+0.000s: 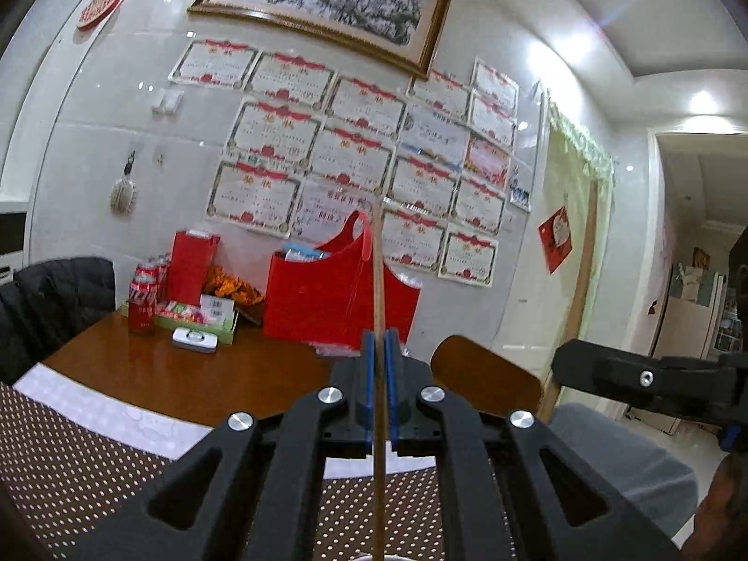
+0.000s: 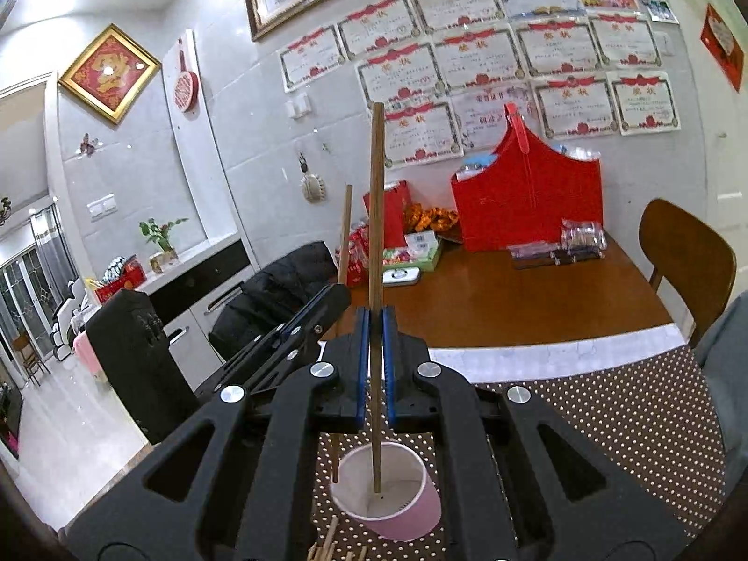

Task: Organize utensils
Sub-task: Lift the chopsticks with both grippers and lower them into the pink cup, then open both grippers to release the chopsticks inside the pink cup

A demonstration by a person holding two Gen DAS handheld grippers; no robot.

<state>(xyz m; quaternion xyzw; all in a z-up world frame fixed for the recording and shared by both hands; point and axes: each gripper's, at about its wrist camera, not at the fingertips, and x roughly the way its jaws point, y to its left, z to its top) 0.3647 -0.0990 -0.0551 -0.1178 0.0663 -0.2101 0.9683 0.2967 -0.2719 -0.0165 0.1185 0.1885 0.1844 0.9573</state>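
Both grippers clamped on upright chopsticks above the polka-dot surface [image 2: 631, 420].

Right gripper [image 2: 375, 322]: fingers [image 2: 361, 364] closed tight on a chopstick [image 2: 377, 215], long axis vertical, lower tip inside the pink paper cup [image 2: 397, 509]. Left gripper [image 1: 381, 346]: fingers [image 1: 369, 374] pinched on the second chopstick [image 1: 377, 280], also vertical, just left of the cup. Only the right wrist view shows the cup and the loose chopsticks [image 2: 327, 544] lying beside it; the left view shows the right gripper side-on.
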